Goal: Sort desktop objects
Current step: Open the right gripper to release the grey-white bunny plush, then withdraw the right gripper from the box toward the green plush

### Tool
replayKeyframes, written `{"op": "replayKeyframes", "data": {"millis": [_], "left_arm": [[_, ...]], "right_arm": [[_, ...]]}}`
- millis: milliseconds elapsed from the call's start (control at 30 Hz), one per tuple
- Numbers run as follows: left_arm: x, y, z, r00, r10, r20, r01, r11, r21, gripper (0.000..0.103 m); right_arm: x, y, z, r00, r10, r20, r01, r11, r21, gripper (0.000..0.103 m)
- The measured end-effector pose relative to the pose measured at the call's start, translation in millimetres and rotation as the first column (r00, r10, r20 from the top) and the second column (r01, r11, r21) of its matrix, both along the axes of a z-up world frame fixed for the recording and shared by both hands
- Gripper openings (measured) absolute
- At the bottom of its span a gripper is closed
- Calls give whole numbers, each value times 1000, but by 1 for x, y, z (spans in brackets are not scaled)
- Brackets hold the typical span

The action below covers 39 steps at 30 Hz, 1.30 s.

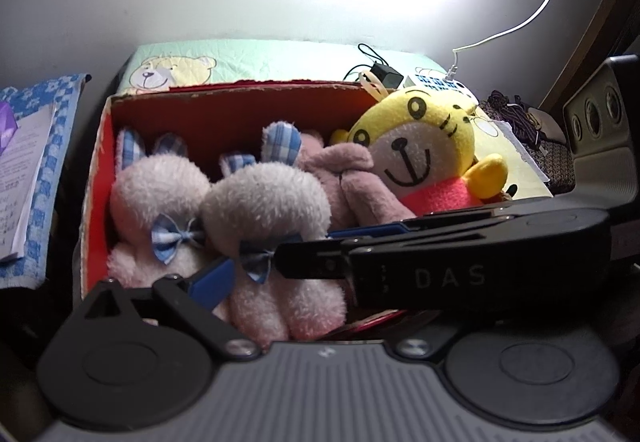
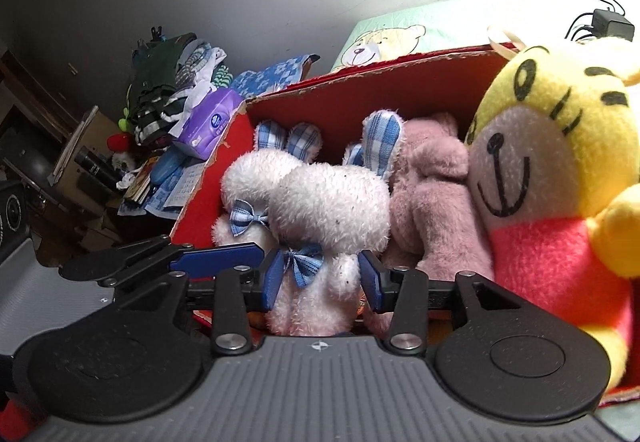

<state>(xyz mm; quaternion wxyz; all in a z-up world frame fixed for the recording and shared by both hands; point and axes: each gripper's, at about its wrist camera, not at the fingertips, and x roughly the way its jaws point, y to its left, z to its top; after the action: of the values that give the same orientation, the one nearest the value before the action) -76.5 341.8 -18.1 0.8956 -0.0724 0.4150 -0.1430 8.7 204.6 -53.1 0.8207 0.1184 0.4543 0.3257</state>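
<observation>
A red cardboard box (image 1: 100,169) (image 2: 200,197) holds several plush toys. Two white bunnies with blue plaid bows lie at its left; the front bunny (image 1: 272,209) (image 2: 332,201) is nearest me. Beside them are a mauve bear (image 1: 352,177) (image 2: 432,201) and a yellow tiger (image 1: 432,137) (image 2: 560,161). My right gripper (image 2: 322,278) (image 1: 340,246) is shut on the front bunny's body, a blue pad pressed on each side. My left gripper (image 1: 324,270) (image 2: 216,256) stands open low in front of the same bunny; its right finger is hidden behind the right gripper.
A bear-print cloth (image 1: 240,61) lies behind the box, with a black charger (image 1: 386,75) and white cable (image 1: 540,9). Papers on a blue cloth (image 1: 28,161) lie left. A purple tissue pack (image 2: 208,121) and piled clothes (image 2: 172,81) lie left of the box. A grey device (image 1: 600,129) stands right.
</observation>
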Motion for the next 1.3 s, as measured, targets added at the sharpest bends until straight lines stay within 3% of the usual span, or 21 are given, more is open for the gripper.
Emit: {"op": "replayKeyframes", "data": {"millis": [267, 867, 1300], "left_arm": [[0, 6, 0, 998, 48, -37, -49, 999, -13, 99], [-4, -6, 9, 997, 73, -21, -72, 995, 74, 99], [-18, -35, 31, 1000, 18, 10, -19, 992, 127, 99]], "right_arm": [[-13, -11, 7, 998, -52, 19, 52, 998, 25, 46], [-42, -37, 17, 973, -223, 55, 217, 972, 93, 46], [-71, -61, 30, 944, -324, 69, 309, 936, 169, 46]]}}
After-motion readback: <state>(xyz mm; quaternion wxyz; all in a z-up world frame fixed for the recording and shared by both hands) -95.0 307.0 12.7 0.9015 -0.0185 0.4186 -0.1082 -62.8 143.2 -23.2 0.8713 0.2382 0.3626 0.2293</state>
